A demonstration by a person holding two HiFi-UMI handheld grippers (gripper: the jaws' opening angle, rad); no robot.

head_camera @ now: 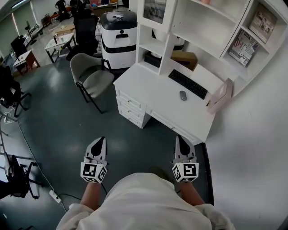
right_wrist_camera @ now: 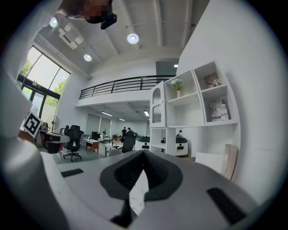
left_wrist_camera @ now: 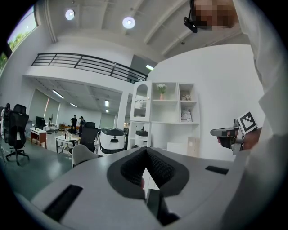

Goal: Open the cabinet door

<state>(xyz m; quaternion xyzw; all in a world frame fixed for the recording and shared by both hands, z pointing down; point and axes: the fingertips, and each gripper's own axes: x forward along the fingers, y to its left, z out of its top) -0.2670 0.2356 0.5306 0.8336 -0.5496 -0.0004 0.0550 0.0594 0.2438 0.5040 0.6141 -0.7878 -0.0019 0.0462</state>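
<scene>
A person in a pale top stands on the dark floor (head_camera: 67,130) of an open office, facing a white desk (head_camera: 157,101), with a two-jaw gripper held level in each hand. The left gripper (head_camera: 102,140) has its dark ridged pads pressed together with nothing between them, as the left gripper view confirms. The right gripper (head_camera: 178,137) looks the same: its tips seem to meet, though the right gripper view shows a pale sliver lower down between the pads, and it grasps nothing. Both grippers are well apart from the furniture. The cabinet door (head_camera: 155,11), a glass-paned white panel with an arched top, sits closed at the upper left of the white shelf unit (head_camera: 211,27) that rises from the back of the desk, above two open cubbies. A black keyboard (head_camera: 188,84) and a grey mouse (head_camera: 182,95) lie on the desktop, and a flat board (head_camera: 220,96) leans against the wall at its right end. A grey chair (head_camera: 92,78) stands to the left of the desk drawers (head_camera: 130,108), with a white-and-black machine (head_camera: 118,38) behind it.
</scene>
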